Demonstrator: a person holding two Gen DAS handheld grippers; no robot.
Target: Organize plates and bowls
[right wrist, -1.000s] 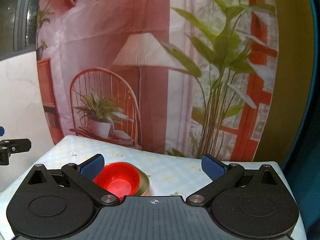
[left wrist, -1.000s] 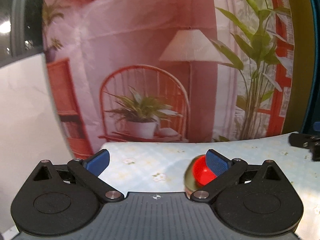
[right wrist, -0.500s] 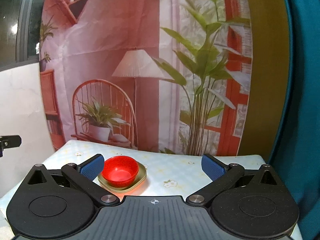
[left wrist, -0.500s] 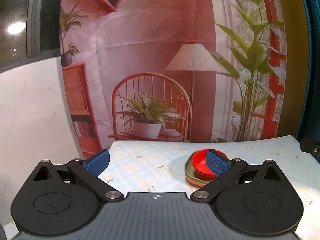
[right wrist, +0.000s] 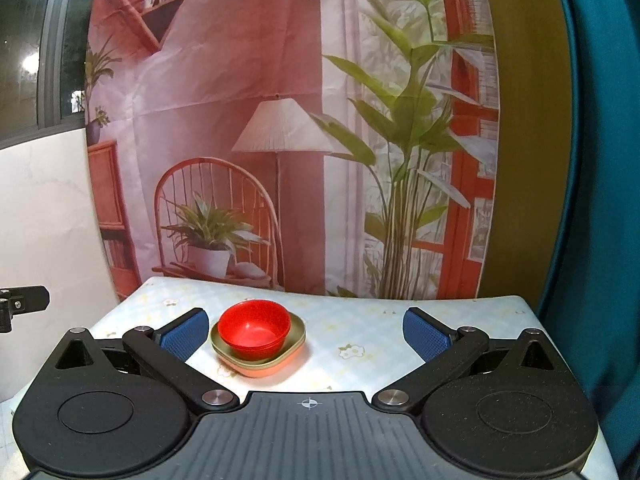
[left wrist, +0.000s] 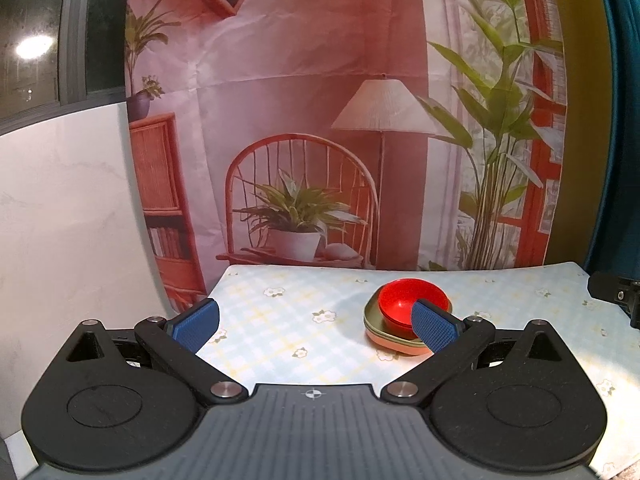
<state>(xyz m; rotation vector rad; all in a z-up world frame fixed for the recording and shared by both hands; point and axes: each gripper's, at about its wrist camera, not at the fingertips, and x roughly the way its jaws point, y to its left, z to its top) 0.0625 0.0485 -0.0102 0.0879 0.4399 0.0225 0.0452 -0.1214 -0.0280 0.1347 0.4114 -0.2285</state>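
A red bowl [left wrist: 404,305] [right wrist: 255,328] sits nested on a stack of square plates, an olive-green one [right wrist: 294,330] over an orange one [right wrist: 276,370], on the floral tablecloth. My left gripper [left wrist: 316,322] is open and empty, held back from the stack; its right finger overlaps the bowl in the left wrist view. My right gripper [right wrist: 306,334] is open and empty, with the stack just right of its left finger. The stack also shows in the left wrist view [left wrist: 374,330].
The table [right wrist: 360,320] has a pale checked cloth with flowers. A printed backdrop of a chair, lamp and plants [right wrist: 280,140] hangs behind its far edge. A white wall is at left, a teal curtain [right wrist: 600,160] at right.
Both grippers have pulled back and risen away from the stack; the bowl and plates look smaller and farther. Both grippers stayed open and empty.
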